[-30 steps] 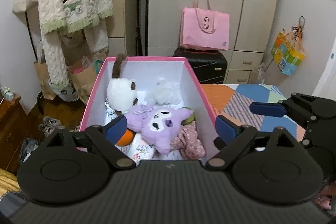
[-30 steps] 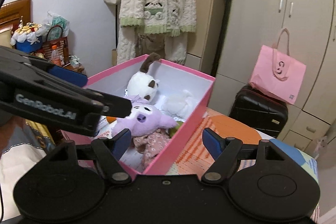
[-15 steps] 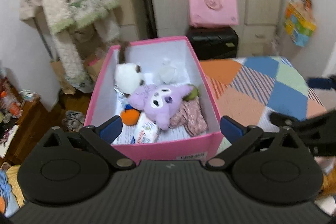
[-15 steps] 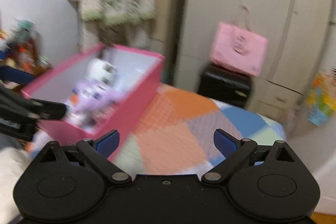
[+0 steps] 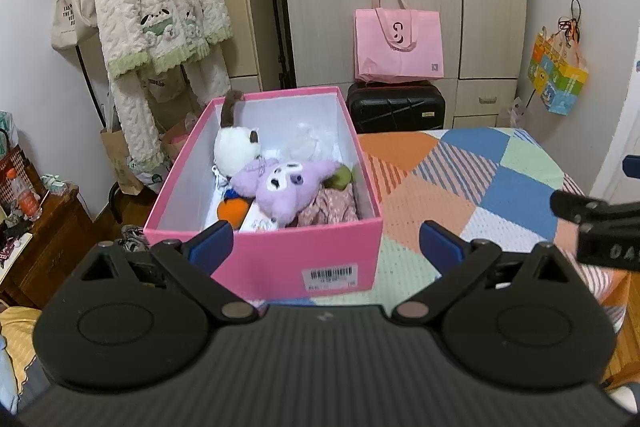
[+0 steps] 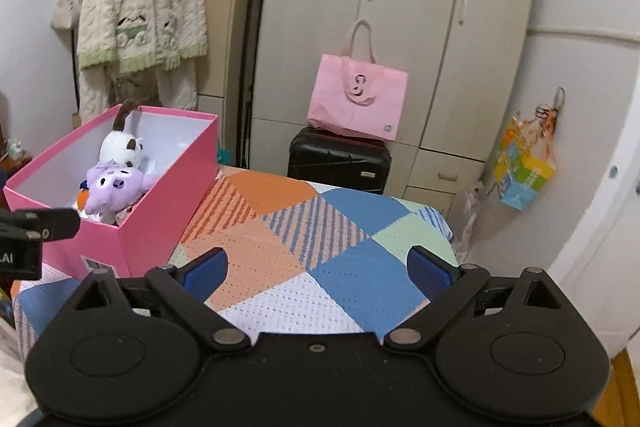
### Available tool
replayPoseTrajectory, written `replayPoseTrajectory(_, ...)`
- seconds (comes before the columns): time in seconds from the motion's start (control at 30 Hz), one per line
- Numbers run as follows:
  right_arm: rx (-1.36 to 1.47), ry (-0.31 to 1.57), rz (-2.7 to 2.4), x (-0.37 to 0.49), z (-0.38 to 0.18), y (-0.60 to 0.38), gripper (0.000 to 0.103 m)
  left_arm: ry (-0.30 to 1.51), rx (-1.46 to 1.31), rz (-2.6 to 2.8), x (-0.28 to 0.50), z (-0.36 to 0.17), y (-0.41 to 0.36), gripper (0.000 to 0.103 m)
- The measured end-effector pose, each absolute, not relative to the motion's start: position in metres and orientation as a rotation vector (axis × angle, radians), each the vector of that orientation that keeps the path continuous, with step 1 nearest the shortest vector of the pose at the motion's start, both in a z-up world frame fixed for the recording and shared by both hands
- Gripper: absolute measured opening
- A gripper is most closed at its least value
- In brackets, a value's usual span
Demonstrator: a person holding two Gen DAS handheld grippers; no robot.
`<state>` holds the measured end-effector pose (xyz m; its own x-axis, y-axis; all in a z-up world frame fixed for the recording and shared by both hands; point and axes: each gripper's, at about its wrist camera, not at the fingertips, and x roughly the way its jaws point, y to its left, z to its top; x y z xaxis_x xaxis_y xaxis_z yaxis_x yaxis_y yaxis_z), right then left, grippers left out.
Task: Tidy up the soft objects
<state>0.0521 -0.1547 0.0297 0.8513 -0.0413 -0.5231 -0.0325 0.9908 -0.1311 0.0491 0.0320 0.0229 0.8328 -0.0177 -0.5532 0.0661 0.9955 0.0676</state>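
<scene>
Several fuzzy plushies [image 5: 280, 187], rectangular cardboard box [image 5: 272, 259]

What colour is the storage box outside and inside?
The box is pink outside, white inside; the left wrist view shows it best.

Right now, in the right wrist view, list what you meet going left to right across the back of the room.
Cream cardigan → pink box → black suitcase with the pink tote bag on it → colourful bag hanging on the wall.
</scene>
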Motion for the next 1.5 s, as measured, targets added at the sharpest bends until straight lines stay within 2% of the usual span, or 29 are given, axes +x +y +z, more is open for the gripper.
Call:
replayPoseTrajectory(0.27, -0.037, 0.548, -0.001, 0.022, 0.032, -0.157, 0.098, 0.588, 0.070, -0.030, 0.041, 0.023, 0.039, 0.101)
replayPoseTrajectory(0.83, -0.028, 0.499, -0.027, -0.013, 0.035, -0.160, 0.098, 0.559, 0.015, -0.026, 0.019, 0.021, 0.037, 0.101)
replayPoseTrajectory(1.5, -0.006, 0.446, -0.021, -0.023, 0.017, -0.170, 0.098, 0.504, 0.047, -0.024, 0.005, 0.010, 0.019, 0.101)
